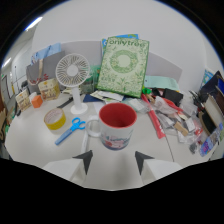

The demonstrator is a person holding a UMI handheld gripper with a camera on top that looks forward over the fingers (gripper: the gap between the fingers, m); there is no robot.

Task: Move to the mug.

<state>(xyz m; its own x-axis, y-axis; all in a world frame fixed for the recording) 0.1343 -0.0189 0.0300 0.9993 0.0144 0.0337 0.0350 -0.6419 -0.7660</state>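
- The table [30, 131] carries a green box [123, 65], a white fan [73, 75], tape and scissors.
- The mug [116, 125] stands upright just ahead of the fingers.
- The gripper [113, 161] is spread, empty; the approach looks nearly finished.

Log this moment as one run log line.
stage: approach | gripper: open | mug: upright on table, just ahead of fingers, not between them | scissors: beside mug
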